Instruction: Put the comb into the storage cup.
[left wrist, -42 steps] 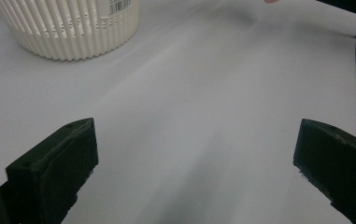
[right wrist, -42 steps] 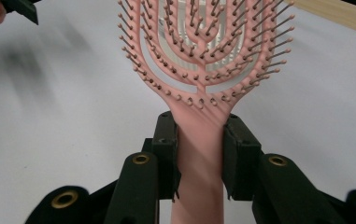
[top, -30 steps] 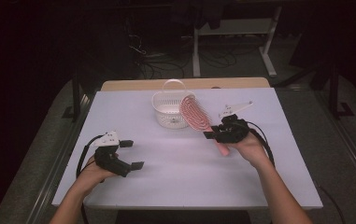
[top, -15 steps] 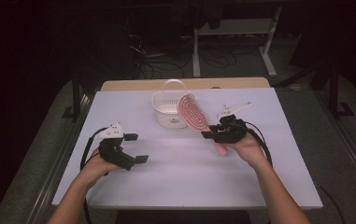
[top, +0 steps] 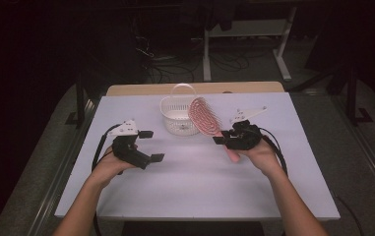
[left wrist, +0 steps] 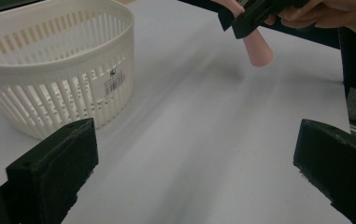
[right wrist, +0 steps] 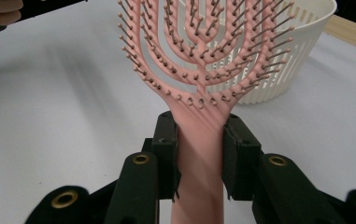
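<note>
A pink vented hairbrush is held off the table by its handle, head tilted toward the white slotted basket. My right gripper is shut on that handle, and the handle's end sticks out below the jaws. On the left side of the table my left gripper stands open, with nothing between its jaws, and points toward the basket and the brush.
The white table has bare surface in front of both hands. A wooden strip runs along its far edge behind the basket. Dark floor with cables and a metal stand lies beyond.
My left gripper has moved up and toward the table's middle. The brush head has tilted a little closer to the basket; the right hand has kept its place.
</note>
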`<state>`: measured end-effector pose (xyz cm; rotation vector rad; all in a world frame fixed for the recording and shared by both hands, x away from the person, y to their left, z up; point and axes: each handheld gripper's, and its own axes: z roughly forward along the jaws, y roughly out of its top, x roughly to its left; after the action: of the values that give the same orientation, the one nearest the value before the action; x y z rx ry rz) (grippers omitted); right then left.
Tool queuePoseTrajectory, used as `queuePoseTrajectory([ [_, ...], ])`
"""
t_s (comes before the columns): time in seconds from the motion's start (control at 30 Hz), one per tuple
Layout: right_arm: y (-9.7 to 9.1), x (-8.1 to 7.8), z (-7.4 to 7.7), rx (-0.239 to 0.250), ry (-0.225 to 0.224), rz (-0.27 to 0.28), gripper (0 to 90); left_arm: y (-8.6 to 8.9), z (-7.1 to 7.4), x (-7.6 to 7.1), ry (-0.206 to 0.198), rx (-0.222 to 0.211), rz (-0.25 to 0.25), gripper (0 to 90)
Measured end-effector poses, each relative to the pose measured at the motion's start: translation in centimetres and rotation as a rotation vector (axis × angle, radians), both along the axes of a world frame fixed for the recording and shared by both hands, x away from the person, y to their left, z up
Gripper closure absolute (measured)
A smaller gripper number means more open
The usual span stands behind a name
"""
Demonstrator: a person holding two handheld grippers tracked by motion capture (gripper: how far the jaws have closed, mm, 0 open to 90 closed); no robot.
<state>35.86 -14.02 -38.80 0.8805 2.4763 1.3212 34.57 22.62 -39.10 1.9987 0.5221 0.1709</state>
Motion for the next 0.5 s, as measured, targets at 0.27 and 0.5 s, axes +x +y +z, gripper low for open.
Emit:
queuePoseTrajectory([
  [0.27, 0.2, 0.0, -0.1, 0.003, -0.008, 0.003, 68.6, -1.4, 0.6, 0.9, -0.009, -0.01, -0.018, 0.0],
  [0.5, 0.5, -0.1, -0.2, 0.0, -0.018, 0.009, 68.6, -2.4, 0.6, 1.5, -0.008, -0.031, -0.025, 0.0],
])
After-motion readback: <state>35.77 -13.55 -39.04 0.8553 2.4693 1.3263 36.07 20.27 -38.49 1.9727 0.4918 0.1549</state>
